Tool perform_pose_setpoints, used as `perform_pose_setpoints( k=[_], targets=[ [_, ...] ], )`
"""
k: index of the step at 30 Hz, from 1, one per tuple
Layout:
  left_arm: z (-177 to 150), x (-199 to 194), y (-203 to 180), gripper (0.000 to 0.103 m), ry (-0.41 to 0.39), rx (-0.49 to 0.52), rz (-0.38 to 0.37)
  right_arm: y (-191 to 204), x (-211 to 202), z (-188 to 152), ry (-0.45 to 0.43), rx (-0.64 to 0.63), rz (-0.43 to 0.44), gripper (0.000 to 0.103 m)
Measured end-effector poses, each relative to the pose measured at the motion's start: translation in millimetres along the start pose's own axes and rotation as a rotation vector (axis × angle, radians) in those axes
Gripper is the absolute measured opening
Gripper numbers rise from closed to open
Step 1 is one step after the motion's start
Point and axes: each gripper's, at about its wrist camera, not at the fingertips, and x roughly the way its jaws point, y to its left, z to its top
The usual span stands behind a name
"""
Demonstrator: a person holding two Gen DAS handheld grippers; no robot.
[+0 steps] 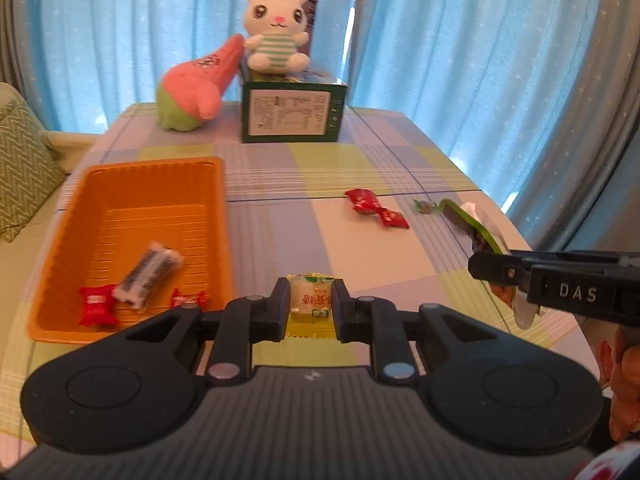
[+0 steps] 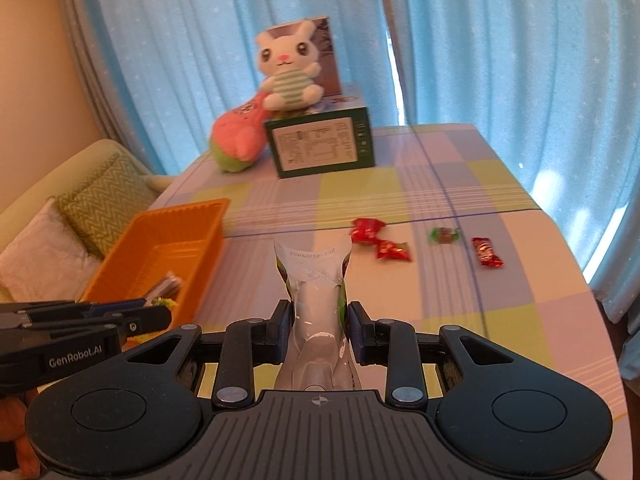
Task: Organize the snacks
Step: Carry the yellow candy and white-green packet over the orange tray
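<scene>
My left gripper (image 1: 311, 304) is shut on a small yellow-green snack packet (image 1: 311, 300), held above the table just right of the orange tray (image 1: 132, 184). In the tray lie a dark biscuit pack (image 1: 150, 272) and two red candies (image 1: 96, 305). My right gripper (image 2: 318, 316) is shut on a silver-and-green snack pouch (image 2: 316, 280), seen edge-on in the left wrist view as the pouch (image 1: 472, 220). Loose on the table: two red candies (image 2: 366, 230), a green candy (image 2: 443, 235) and a red bar (image 2: 486, 252). The left gripper's side (image 2: 132, 320) shows at the tray's near end.
A green box (image 1: 294, 110) with a white rabbit plush (image 1: 276, 32) on top and a pink plush (image 1: 196, 88) stand at the table's far end. Blue curtains hang behind. A sofa with cushions (image 2: 100, 200) lies left of the table. The table's rounded edge (image 2: 592, 300) runs along the right.
</scene>
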Motion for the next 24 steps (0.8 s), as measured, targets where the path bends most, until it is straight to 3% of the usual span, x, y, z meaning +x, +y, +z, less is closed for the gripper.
perform_pose_setpoints(
  k=[13, 24],
  targets=[
    [-17.1, -48.7, 56.1, 0.019, -0.032, -0.076, 0.083, 72.0, 6.0, -15.3, 0.023, -0.099, 0.091, 0.030],
    [-23.7, -60.5, 85.7, 0.019, -0.035, -0.126, 0.116, 101.0, 22.0, -16.0, 0.048, -0.147, 0.123, 0.030]
  ],
)
